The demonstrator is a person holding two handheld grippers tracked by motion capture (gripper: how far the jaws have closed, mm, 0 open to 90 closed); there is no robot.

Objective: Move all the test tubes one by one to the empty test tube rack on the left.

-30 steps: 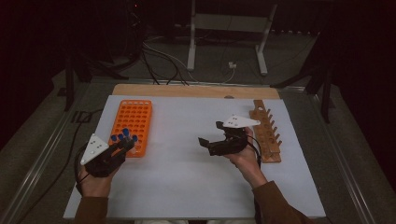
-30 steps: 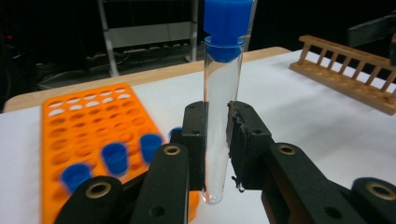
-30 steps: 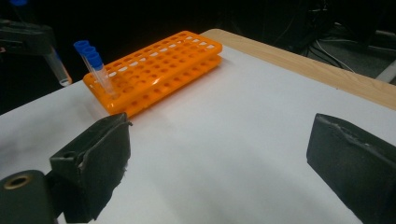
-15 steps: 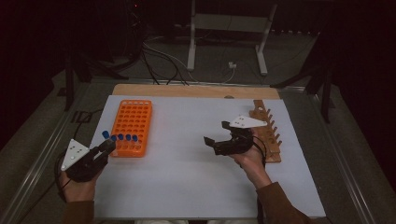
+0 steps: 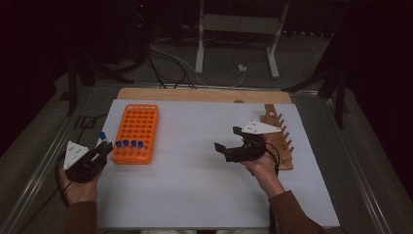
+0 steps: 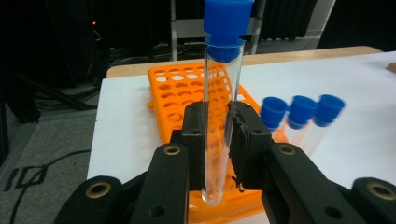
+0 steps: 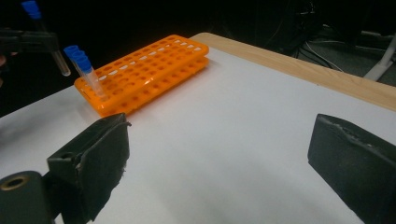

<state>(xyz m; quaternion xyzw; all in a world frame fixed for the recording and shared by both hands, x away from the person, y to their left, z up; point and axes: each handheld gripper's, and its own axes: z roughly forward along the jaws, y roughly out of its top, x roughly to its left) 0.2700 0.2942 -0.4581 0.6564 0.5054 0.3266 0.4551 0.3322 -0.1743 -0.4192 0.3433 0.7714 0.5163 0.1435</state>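
Over white table, upright blue-capped tube in left tongs.

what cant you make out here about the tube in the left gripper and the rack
- Test tube: whether it holds any liquid; the glass looks clear, but the left gripper pads cover its middle.
- Tubes in the orange rack: their count; high view too small, and the left gripper view blurs them.
- Wooden peg rack: its near part, hidden by the right gripper and hand in the high view.

Dim room, dark surroundings, slightly soft, grainy frames.
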